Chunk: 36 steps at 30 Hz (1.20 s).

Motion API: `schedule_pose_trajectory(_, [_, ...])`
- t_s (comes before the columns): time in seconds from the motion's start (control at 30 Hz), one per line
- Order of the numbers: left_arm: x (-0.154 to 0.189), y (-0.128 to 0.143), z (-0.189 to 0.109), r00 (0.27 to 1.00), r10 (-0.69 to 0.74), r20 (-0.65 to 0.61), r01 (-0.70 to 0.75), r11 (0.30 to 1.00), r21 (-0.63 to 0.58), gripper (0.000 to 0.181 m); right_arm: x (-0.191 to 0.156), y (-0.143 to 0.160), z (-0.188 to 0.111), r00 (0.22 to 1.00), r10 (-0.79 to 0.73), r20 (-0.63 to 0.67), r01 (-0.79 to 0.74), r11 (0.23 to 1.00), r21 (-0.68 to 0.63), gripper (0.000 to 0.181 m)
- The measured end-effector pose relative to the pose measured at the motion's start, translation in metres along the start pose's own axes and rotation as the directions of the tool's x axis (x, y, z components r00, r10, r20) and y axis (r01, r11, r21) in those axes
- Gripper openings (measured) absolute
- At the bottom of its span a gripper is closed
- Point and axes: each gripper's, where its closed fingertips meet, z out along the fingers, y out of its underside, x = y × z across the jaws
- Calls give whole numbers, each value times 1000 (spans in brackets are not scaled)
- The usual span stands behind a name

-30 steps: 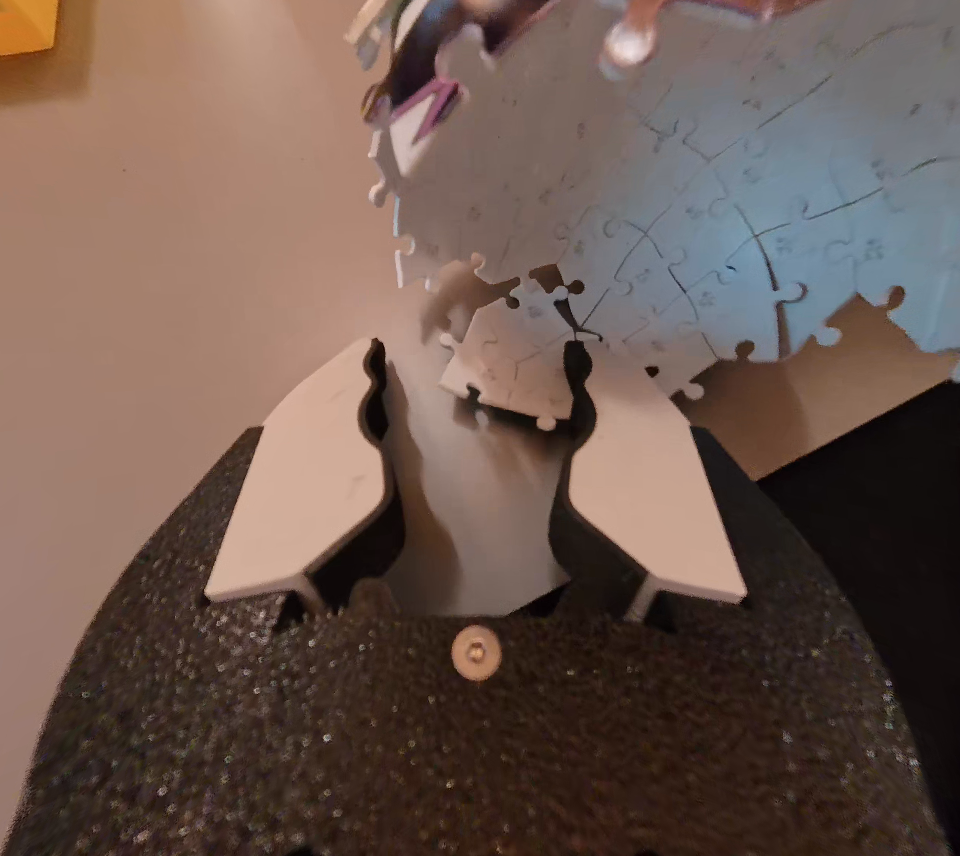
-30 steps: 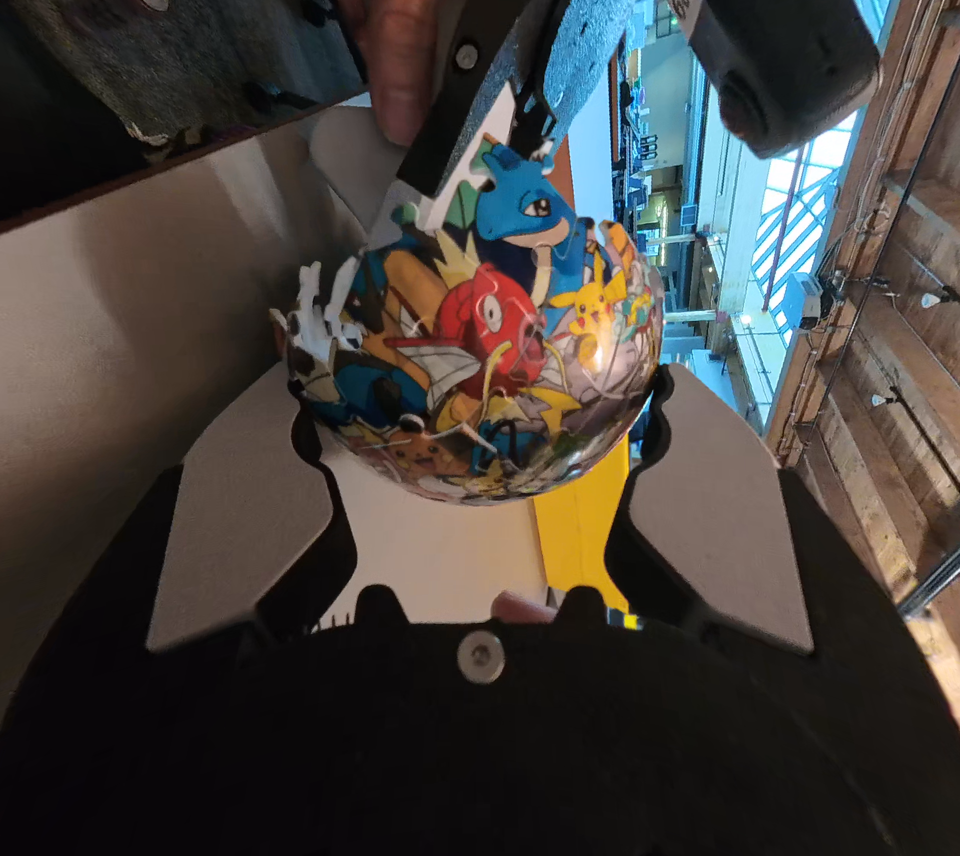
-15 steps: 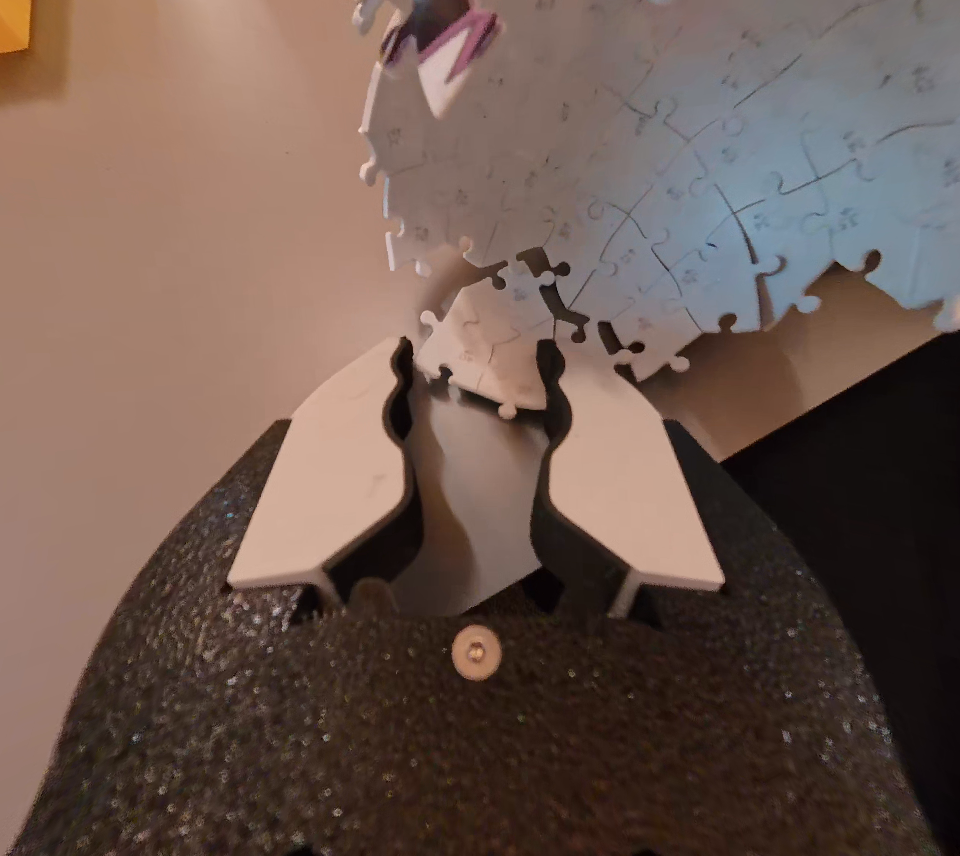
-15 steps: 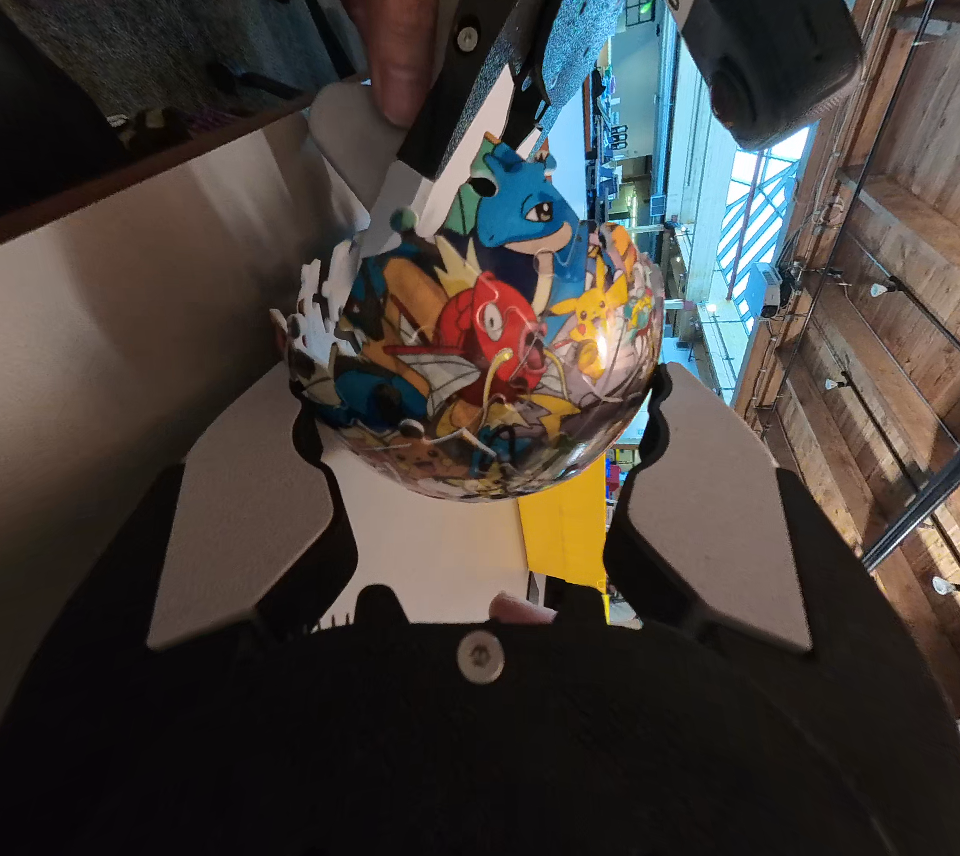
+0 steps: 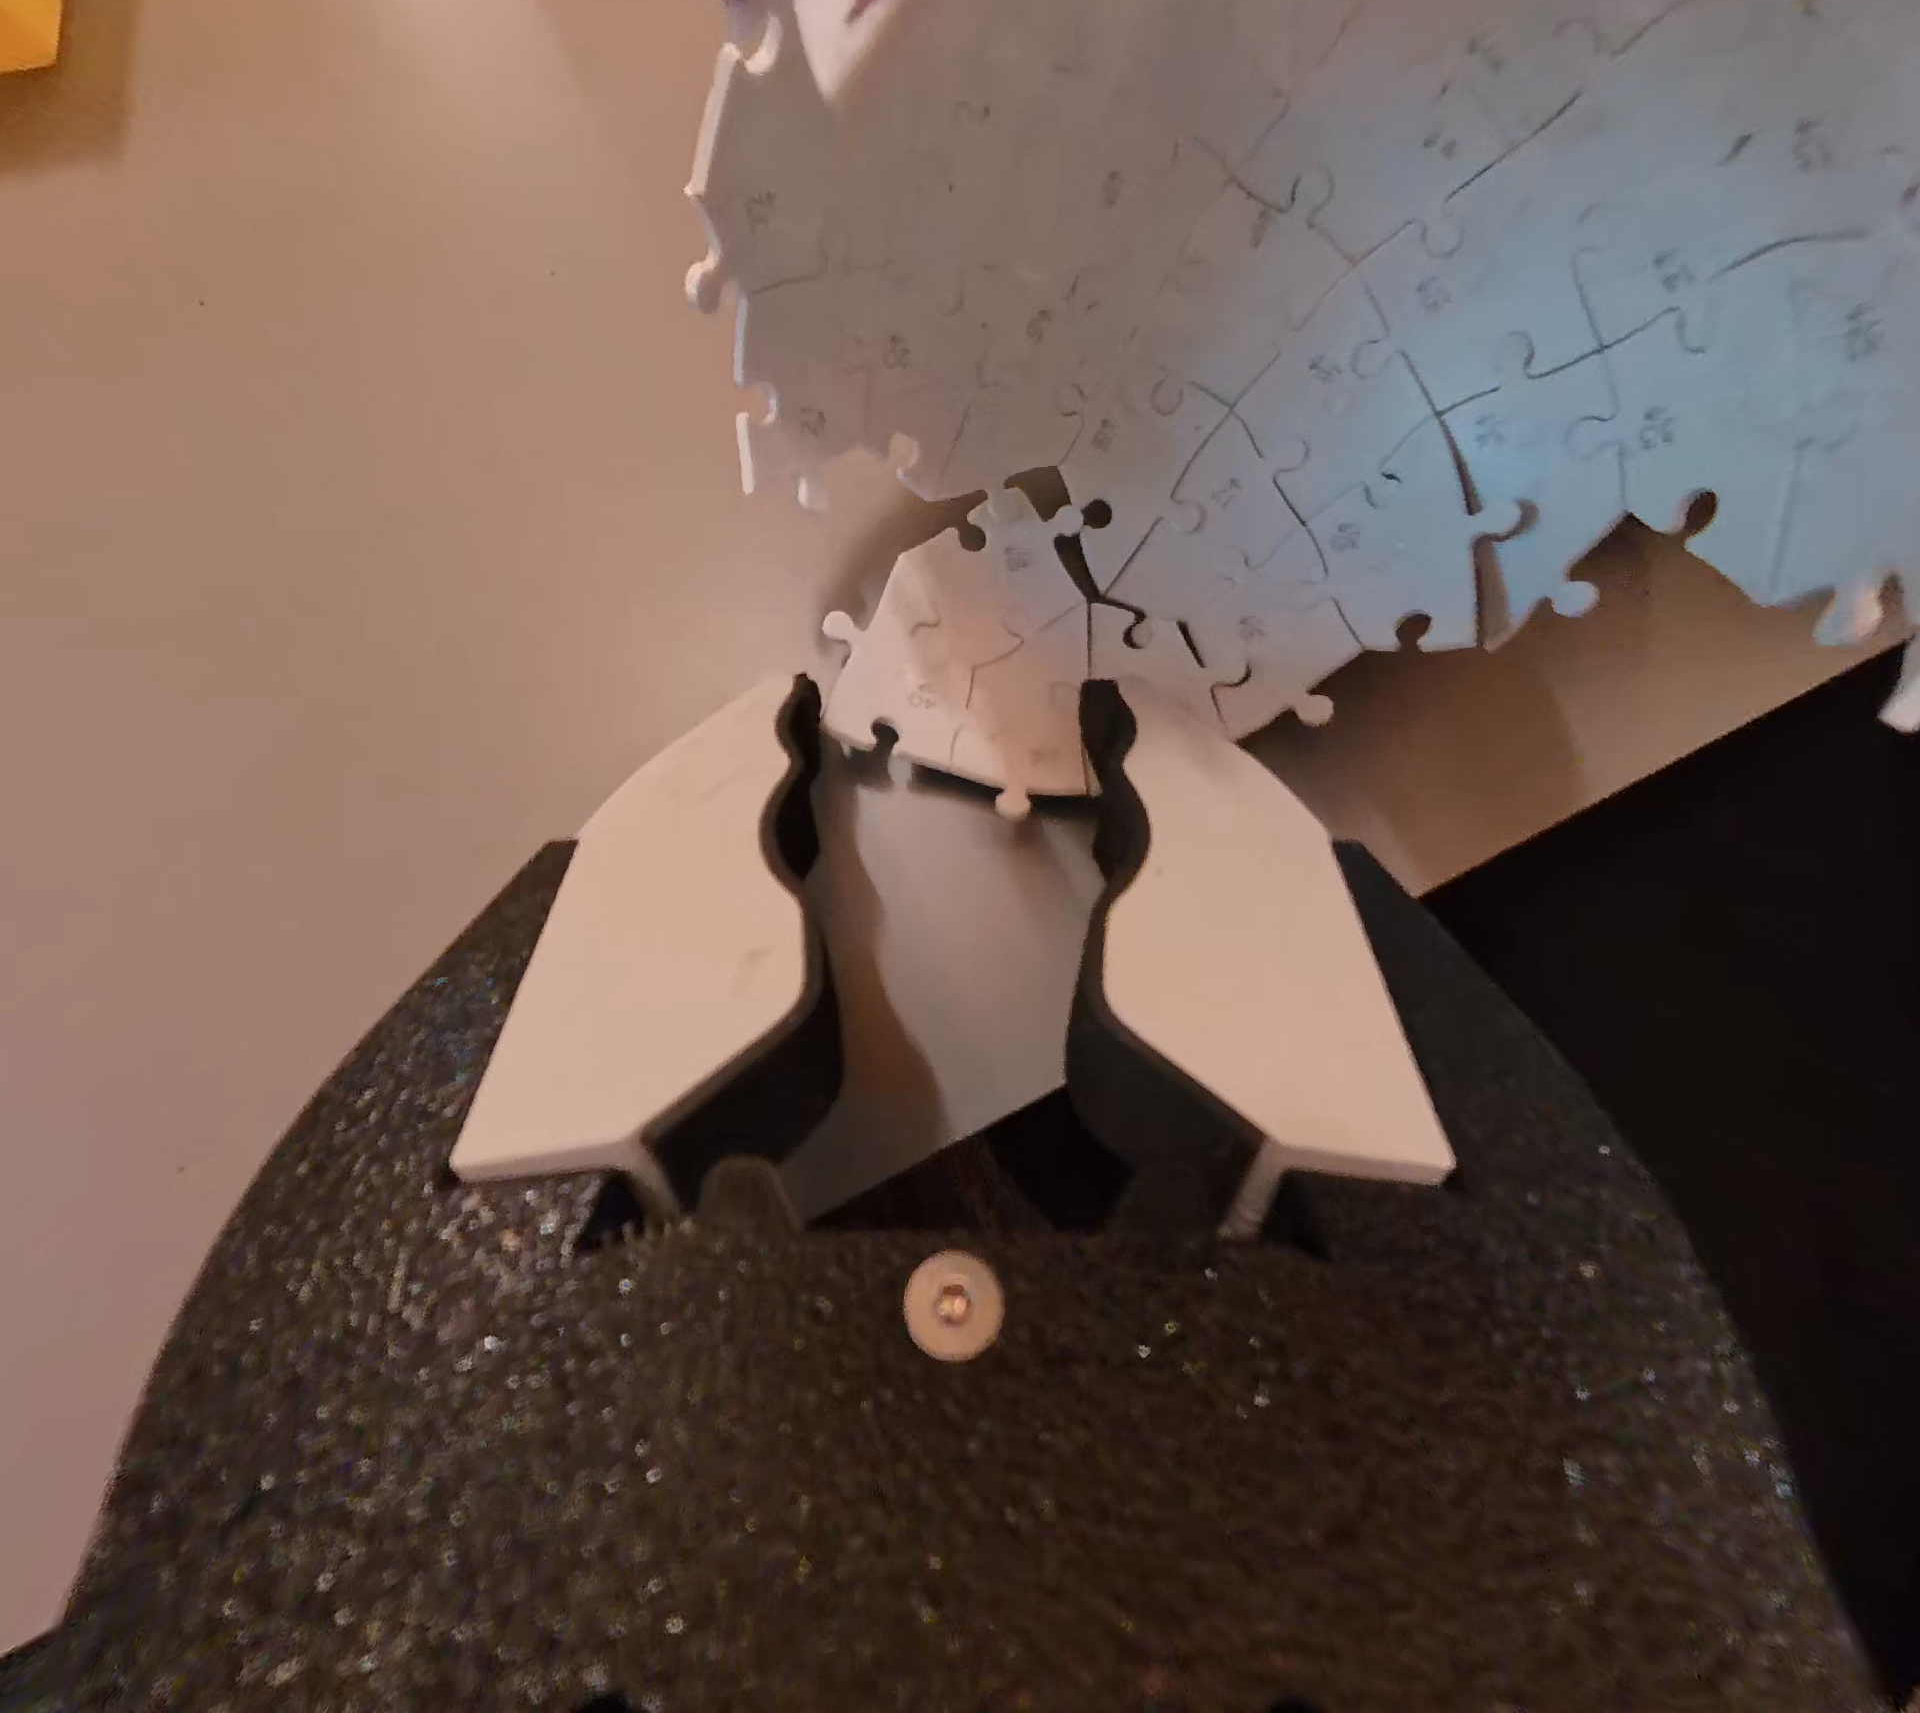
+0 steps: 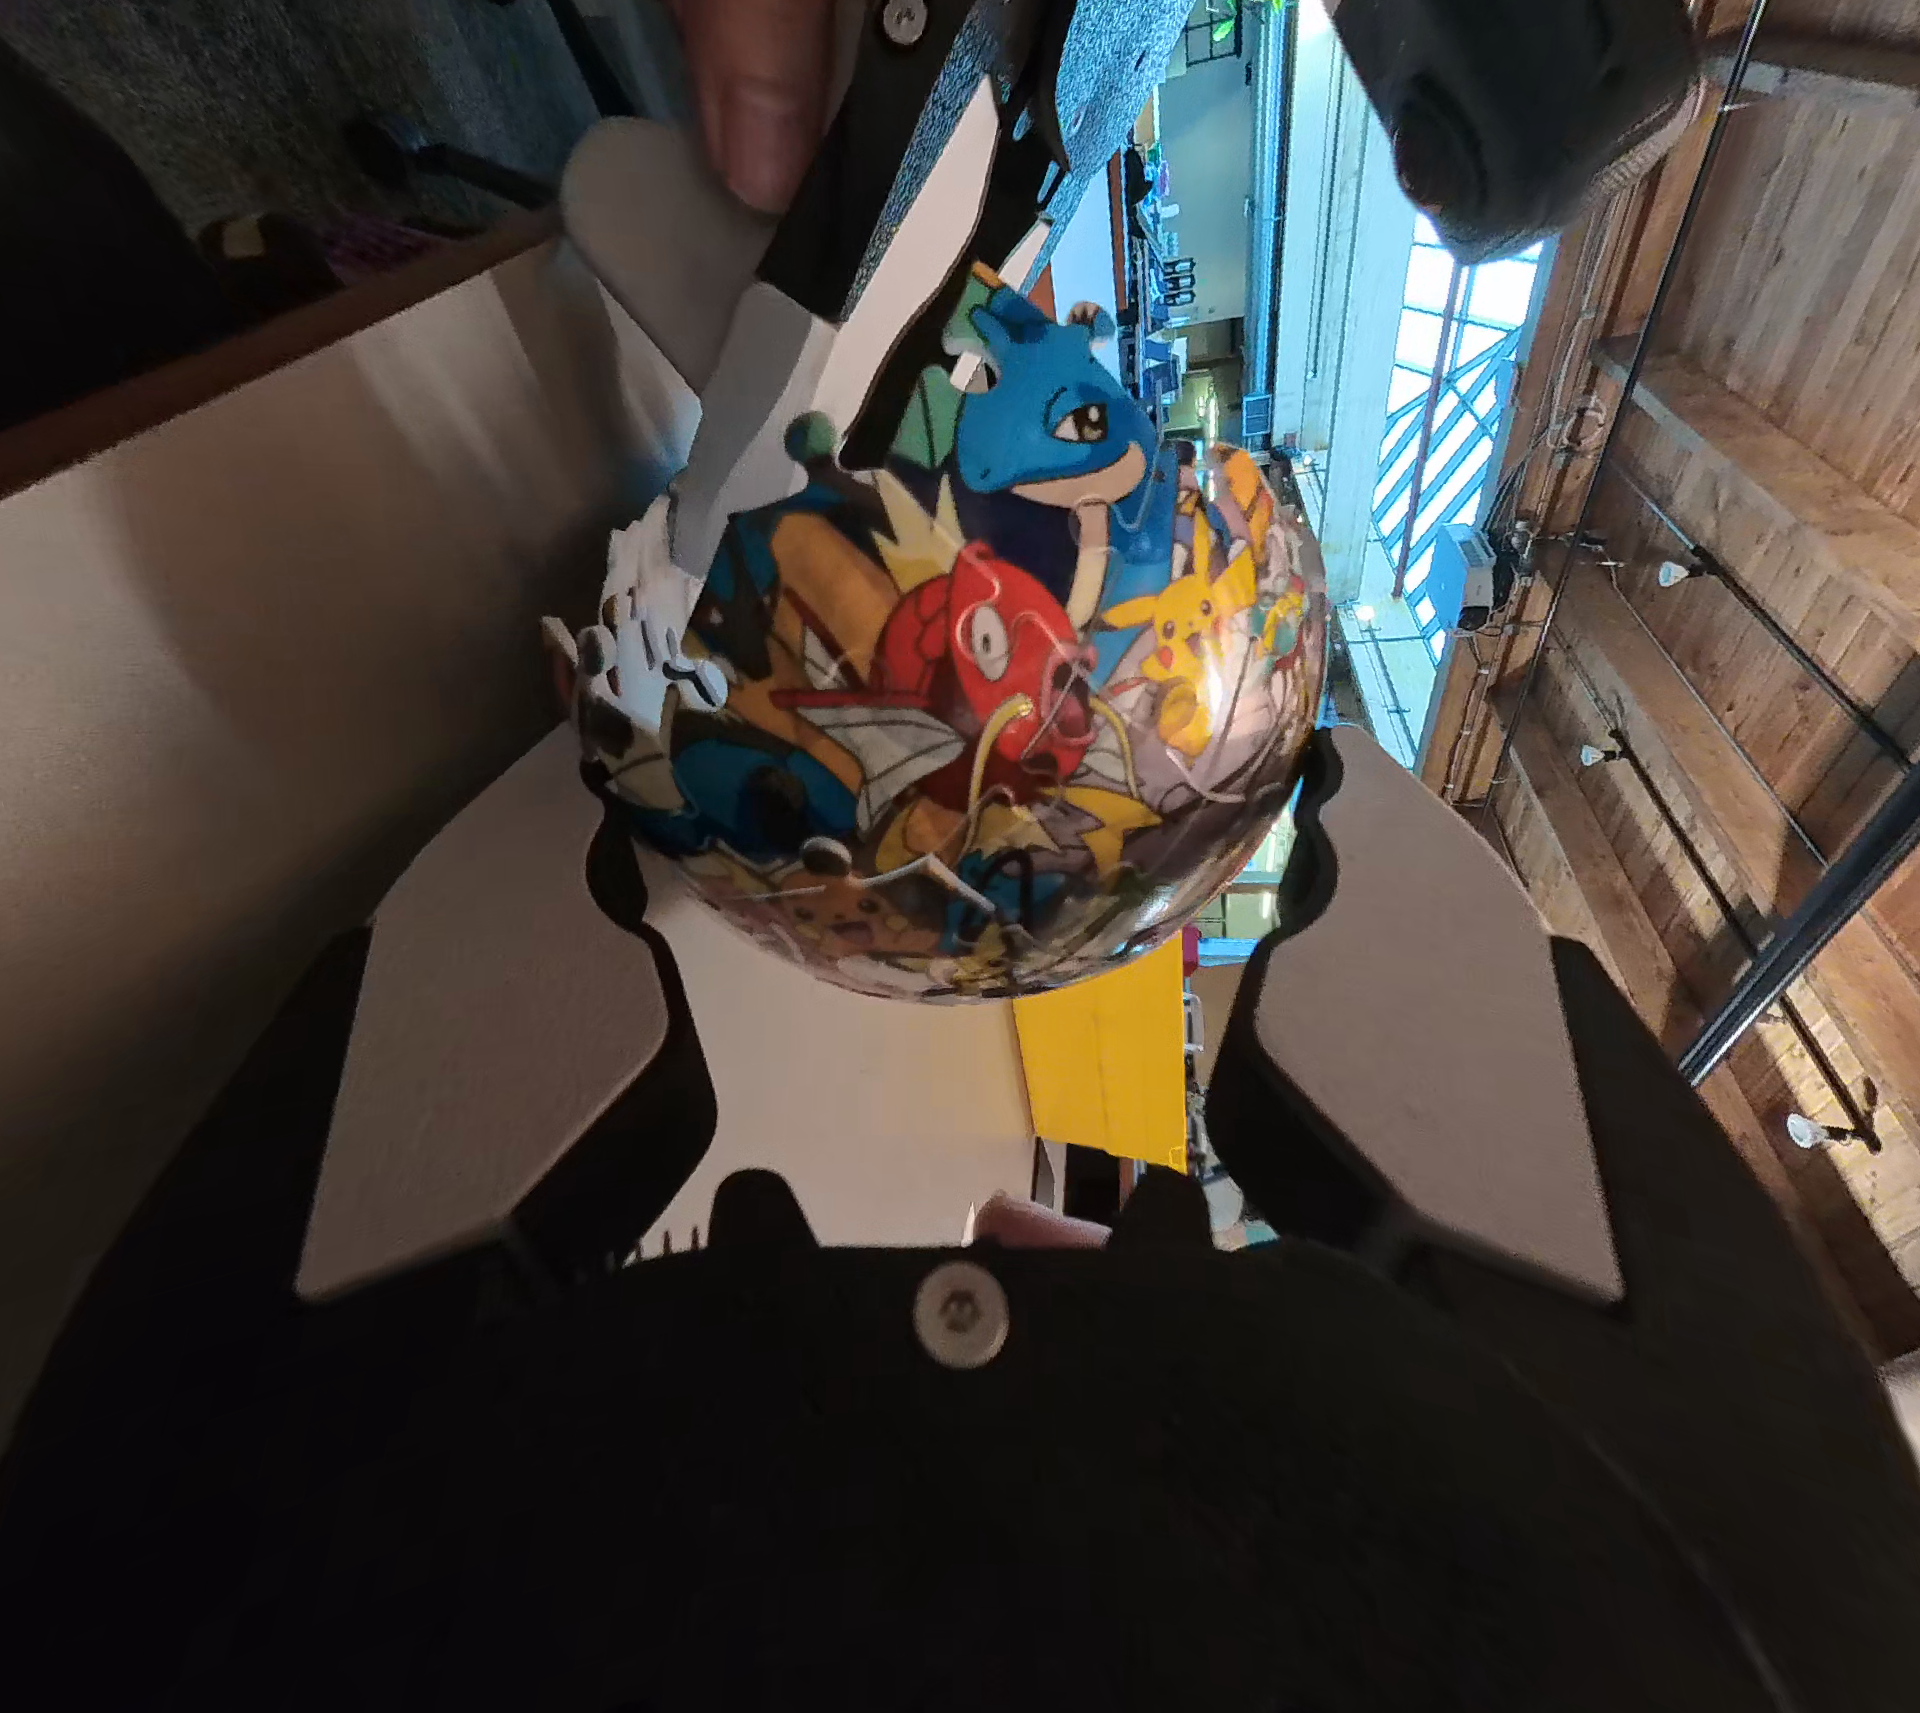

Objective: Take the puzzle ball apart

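Puzzle ball [image 6: 956, 728] fills the right gripper [image 6: 951, 842]; left gripper [image 6: 935, 375] blocks above.

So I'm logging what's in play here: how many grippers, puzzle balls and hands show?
Grippers: 2, the right gripper and the left gripper
Puzzle ball: 1
Hand: 1, only partly shown
Total: 4

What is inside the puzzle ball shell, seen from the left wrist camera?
Only the puzzle ball shell's plain white inner face, jigsaw seams and faint marks; nothing sits in it. Its printed outside is hidden here.
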Motion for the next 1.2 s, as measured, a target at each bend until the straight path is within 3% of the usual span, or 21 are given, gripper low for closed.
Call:
schedule_pose_trajectory(0.17, [-8,-3,-2,998,-6,57,5,1000,16,58,0,-3,0,999,-43,-9,43,999,-13,121])
schedule_pose_trajectory(0.3, [-14,-12,-5,995,-96,42,92,992,84,66,0,-4,2,999,-53,0,53,998,-14,121])
schedule_pose_trajectory(0.43, [-35,-13,-9,984,-130,118,119,988,100,72,-1,-4,5,998,-54,21,54,998,-8,121])
schedule_pose_trajectory(0.7, [-27,-6,7,993,-77,89,77,997,11,68,1,1,13,999,16,34,-16,1000,5,121])
schedule_pose_trajectory(1.1, [-19,-7,1,997,-74,37,73,996,46,66,2,1,18,1000,20,16,-19,1000,-6,121])
schedule_pose_trajectory(1.2, [-11,-14,-6,999,-44,-13,44,996,73,55,2,0,18,1000,19,11,-18,1000,-5,121])
